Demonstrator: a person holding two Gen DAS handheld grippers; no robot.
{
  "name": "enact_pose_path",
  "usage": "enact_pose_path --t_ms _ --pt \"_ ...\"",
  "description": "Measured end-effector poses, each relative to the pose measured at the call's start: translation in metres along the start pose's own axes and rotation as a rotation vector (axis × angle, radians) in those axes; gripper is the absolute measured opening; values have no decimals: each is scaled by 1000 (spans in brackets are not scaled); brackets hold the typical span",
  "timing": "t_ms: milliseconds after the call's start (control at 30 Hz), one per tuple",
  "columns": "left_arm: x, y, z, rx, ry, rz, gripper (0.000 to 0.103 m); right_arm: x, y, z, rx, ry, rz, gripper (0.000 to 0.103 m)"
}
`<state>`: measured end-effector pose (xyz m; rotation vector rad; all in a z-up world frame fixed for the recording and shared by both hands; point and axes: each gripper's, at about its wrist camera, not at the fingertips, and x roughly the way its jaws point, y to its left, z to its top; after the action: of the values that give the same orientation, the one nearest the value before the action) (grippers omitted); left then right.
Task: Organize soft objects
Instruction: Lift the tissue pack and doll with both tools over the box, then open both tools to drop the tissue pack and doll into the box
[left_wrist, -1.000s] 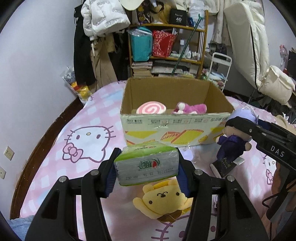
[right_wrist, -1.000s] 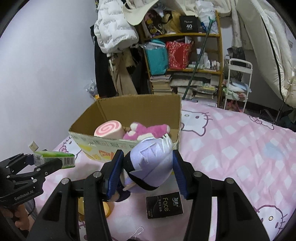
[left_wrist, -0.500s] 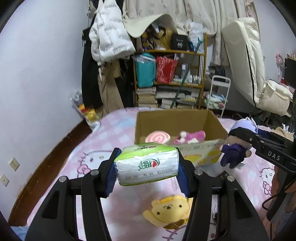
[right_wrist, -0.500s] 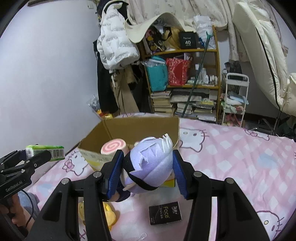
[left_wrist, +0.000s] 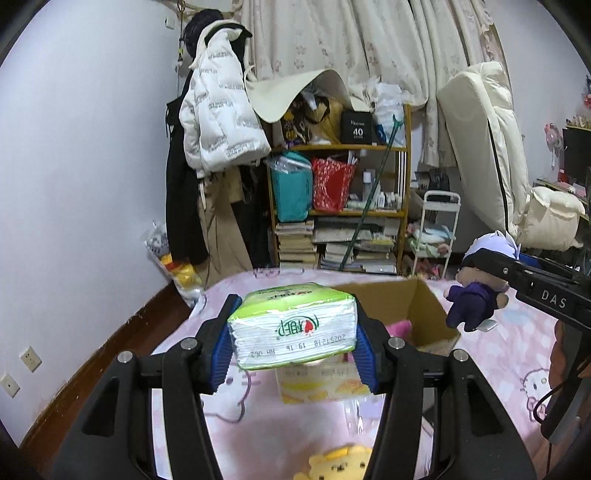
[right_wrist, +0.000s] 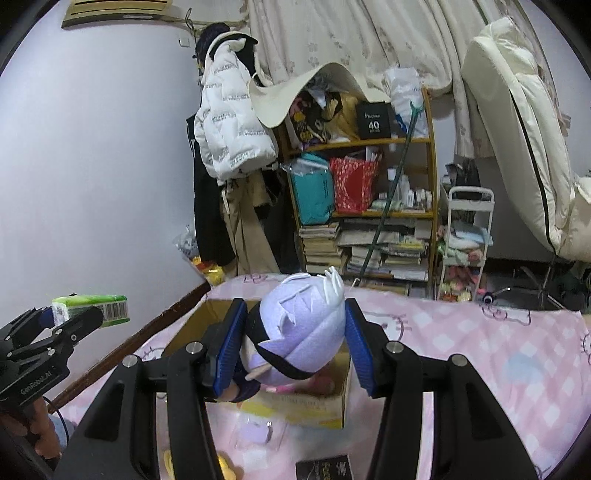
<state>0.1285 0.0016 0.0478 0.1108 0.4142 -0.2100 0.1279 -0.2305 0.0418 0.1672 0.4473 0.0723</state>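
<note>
Both loads lifted clear of the bed.
Left gripper (left_wrist: 293, 343) pinches the tissue pack (left_wrist: 291, 328), right gripper (right_wrist: 293, 349) the purple-haired plush (right_wrist: 299, 336); both have risen above the cardboard box (left_wrist: 424, 306), ready to drop in.

The pink bed (left_wrist: 517, 354) lies under both grippers. A cardboard box (left_wrist: 424, 306) sits on it just ahead of them, a yellow plush (left_wrist: 340, 463) and a black packet (right_wrist: 325, 469) below them.

- Pale lilac wall (left_wrist: 92, 155) along the left of the frame, two sockets (left_wrist: 28, 359) low down.
- Cluttered wooden shelf (left_wrist: 343, 206) at centre, white puffer jacket (left_wrist: 218, 122) hanging beside it.
- Floral curtains (left_wrist: 354, 40) across the top.
- Cream mattress (left_wrist: 484, 147) leaning upper right.
</note>
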Motion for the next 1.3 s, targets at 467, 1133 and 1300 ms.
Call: enact_pose_path --t_ms 467,1133,1300 --pt "41 -12 16 0 -13 -12 54 23 -5 16 29 -30 4 56" --pt "101 -14 -22 -21 162 -63 55 69 -14 -20 52 55 32 56" --pt "107 -15 -26 -19 189 -78 55 74 -10 -26 27 77 30 56"
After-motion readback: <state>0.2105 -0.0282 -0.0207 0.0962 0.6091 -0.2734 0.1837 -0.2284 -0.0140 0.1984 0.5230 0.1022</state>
